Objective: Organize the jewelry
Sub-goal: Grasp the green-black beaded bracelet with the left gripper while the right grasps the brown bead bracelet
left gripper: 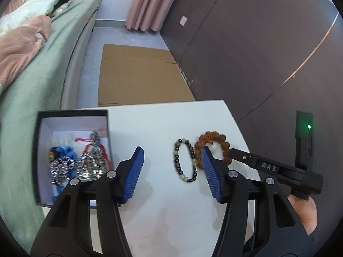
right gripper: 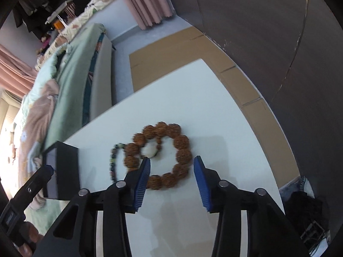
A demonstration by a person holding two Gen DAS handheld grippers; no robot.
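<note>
A brown bracelet of large knobbly beads (right gripper: pixel 169 152) lies on the white table (right gripper: pixel 193 90); it also shows in the left wrist view (left gripper: pixel 214 143). A thinner bracelet of dark and green beads (left gripper: pixel 185 160) lies just left of it, seen too in the right wrist view (right gripper: pixel 113 160). My right gripper (right gripper: pixel 171 165) is open, its jaws on either side of the brown bracelet's near part. My left gripper (left gripper: pixel 171 152) is open and empty above the table, left of the thin bracelet. A black box (left gripper: pixel 72 156) holds several jewelry pieces.
A bed with a green cover (left gripper: pixel 42 68) runs along the left. Flat cardboard (left gripper: pixel 139 75) lies on the floor beyond the table. A dark wall (left gripper: pixel 257 42) stands on the right. The black box sits at the table's left edge (right gripper: pixel 62 169).
</note>
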